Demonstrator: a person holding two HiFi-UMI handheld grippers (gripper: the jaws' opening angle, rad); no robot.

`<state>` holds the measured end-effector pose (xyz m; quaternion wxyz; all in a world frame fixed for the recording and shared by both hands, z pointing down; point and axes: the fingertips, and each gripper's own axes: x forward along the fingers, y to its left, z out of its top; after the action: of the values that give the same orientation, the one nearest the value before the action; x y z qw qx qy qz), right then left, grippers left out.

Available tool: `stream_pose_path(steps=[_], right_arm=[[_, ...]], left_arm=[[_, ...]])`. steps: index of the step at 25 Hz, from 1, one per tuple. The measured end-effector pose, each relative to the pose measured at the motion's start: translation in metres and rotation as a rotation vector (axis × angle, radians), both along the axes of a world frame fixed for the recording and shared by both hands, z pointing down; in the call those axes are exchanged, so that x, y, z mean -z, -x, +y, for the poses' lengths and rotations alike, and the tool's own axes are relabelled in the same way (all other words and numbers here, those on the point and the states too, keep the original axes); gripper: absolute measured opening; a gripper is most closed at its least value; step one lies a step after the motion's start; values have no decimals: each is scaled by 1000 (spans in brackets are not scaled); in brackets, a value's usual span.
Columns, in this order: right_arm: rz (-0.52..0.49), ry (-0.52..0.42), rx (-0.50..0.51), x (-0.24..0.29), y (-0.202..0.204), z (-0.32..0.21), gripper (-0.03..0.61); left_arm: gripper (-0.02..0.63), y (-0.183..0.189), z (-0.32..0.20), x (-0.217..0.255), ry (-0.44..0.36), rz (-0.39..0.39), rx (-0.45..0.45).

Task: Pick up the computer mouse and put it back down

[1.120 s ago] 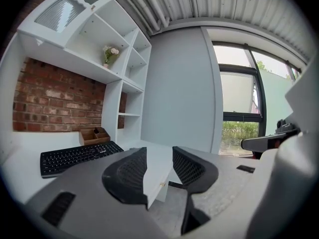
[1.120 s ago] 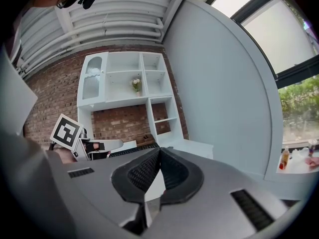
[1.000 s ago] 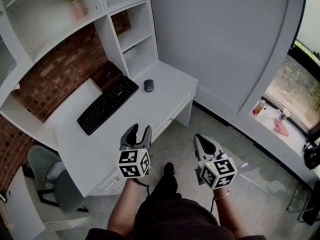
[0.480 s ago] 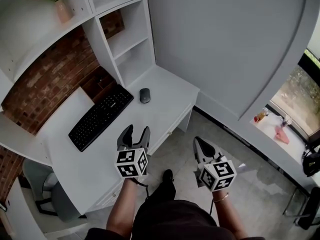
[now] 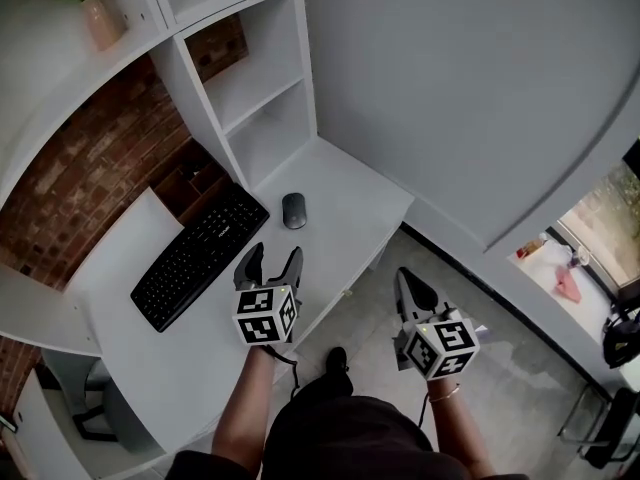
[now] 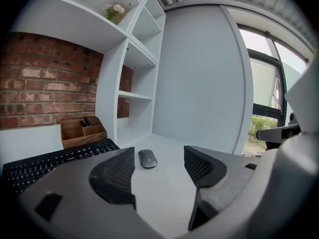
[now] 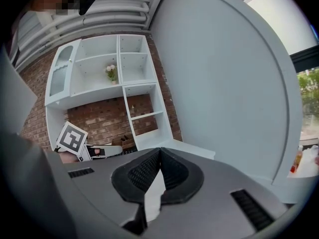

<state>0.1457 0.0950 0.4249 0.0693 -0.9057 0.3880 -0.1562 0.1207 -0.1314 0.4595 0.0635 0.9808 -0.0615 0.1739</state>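
A dark grey computer mouse (image 5: 293, 210) lies on the white desk (image 5: 350, 193), to the right of the black keyboard (image 5: 198, 255). My left gripper (image 5: 270, 259) hovers over the desk just short of the mouse, its jaws opening, with nothing between them. In the left gripper view the mouse (image 6: 147, 159) lies ahead between the two pads (image 6: 117, 176), untouched. My right gripper (image 5: 413, 290) hangs over the floor off the desk's front edge, its jaws shut and empty; the right gripper view shows the pads (image 7: 149, 171) meeting at the tips.
A wooden organiser (image 5: 193, 180) stands behind the keyboard against the brick wall. White shelves (image 5: 240, 78) rise at the desk's back. A vase of flowers (image 5: 95, 13) sits on an upper shelf. A grey chair (image 5: 75, 408) shows under the desk's left end.
Both grippers have moved forward toward the desk. The left one now reaches over it near the mouse, and its jaws have spread wider. The right jaws stay closed.
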Motion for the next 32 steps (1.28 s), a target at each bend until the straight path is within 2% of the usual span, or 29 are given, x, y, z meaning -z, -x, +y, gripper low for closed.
stream_pose_path(steps=[10,19,32], right_arm=[[-3,4,-28,-1,-40,-35,3],[13,11,-10,2,-79,-47,3],[-11,4,186,-5,-164,-98,3]], left_arm=[[307,-48,-26,-16,13,-37,-25],[307,-81,-34,-32,39,-68,-9],[307,-127,-54,-63,48,-162,119]])
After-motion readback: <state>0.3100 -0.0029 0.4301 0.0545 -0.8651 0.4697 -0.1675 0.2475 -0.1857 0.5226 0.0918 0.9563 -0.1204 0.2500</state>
